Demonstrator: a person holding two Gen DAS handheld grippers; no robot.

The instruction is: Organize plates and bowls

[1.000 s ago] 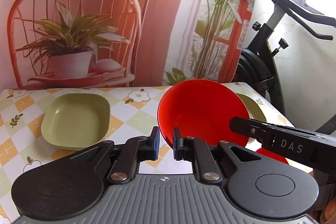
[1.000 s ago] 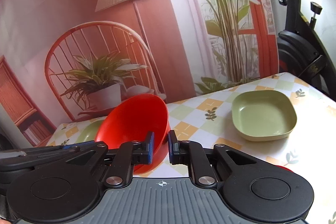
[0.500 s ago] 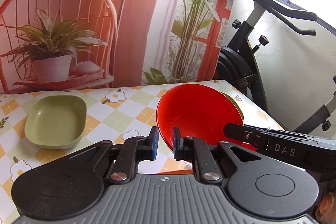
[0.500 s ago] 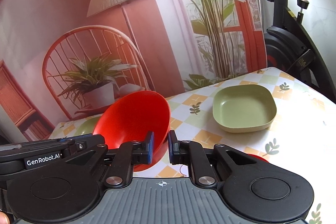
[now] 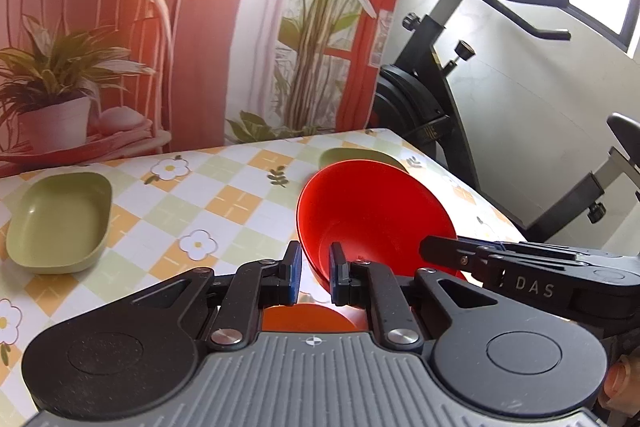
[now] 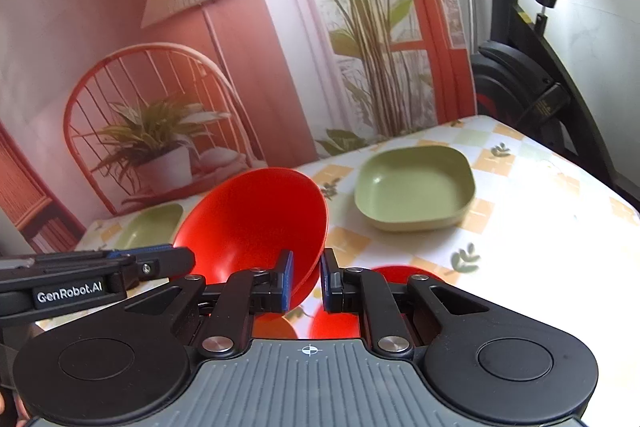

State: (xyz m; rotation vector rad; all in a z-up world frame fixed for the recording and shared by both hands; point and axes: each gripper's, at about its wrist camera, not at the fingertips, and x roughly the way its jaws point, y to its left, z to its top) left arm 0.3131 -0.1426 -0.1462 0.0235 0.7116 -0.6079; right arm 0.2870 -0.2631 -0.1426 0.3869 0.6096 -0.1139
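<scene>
Risk of a slip looms as the red bowl (image 5: pixel 372 215) hangs tilted above the checked counter (image 5: pixel 224 203), pinched by its rim alone; one uneven tug could drop it. The left gripper (image 5: pixel 314 273) and right gripper (image 6: pixel 306 281) each clamp fingers on opposite rim edges. Another red dish (image 6: pixel 400 273) sits directly beneath, green dishes (image 6: pixel 416 191) well apart.

- Left wrist view: we look low and close across the table (image 5: pixel 240 195), toward the backdrop.
- Right wrist view: same heading, from further right.
- We share the red bowl (image 5: pixel 372 211) (image 6: pixel 256 223), frame centre.
</scene>
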